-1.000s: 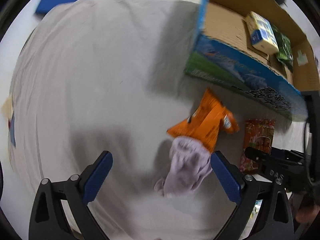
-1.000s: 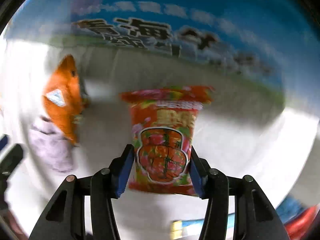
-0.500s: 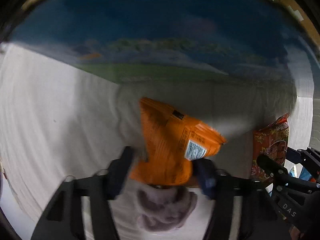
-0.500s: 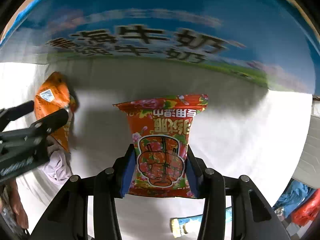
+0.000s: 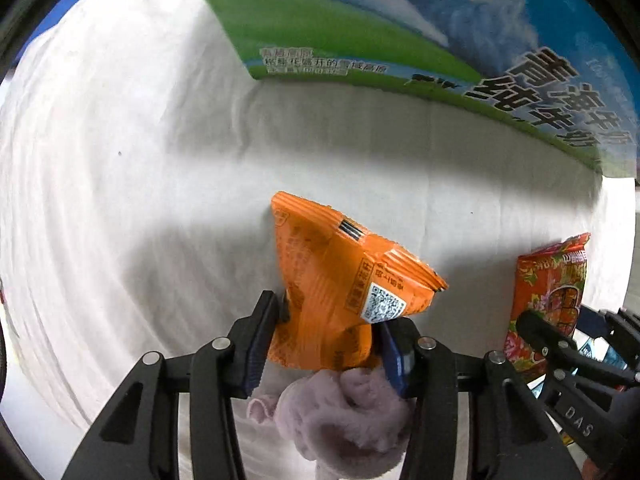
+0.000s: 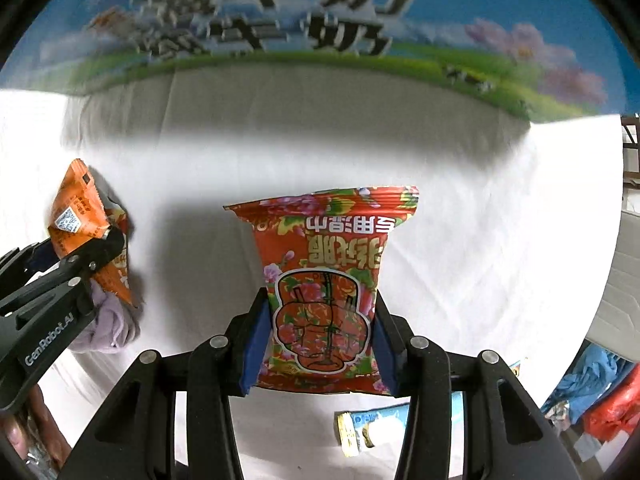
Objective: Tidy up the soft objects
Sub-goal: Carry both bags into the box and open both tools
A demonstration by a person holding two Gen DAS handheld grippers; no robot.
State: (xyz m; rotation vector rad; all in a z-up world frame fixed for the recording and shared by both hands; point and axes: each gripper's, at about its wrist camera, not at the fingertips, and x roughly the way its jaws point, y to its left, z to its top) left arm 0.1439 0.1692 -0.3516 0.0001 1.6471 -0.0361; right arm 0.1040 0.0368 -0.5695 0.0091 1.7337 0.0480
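Now | step: grasping | left gripper [image 5: 326, 336] jaws closing on orange snack packet [image 5: 340, 284] | right gripper [image 6: 318, 332] jaws clamped on red wet-wipe pack [image 6: 324, 280] | next: lift both into milk carton box [image 6: 320, 12] just beyond

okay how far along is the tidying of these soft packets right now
Done: nothing visibly put away in these views. In hand: the left gripper is closing on the orange packet; the right gripper clamps the red floral packet. Left: the purple cloth lies on the white sheet.

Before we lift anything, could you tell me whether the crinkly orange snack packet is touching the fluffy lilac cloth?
Touching. In the left wrist view the crinkly orange snack packet lies with its lower edge overlapping the fluffy lilac cloth, no gap showing.
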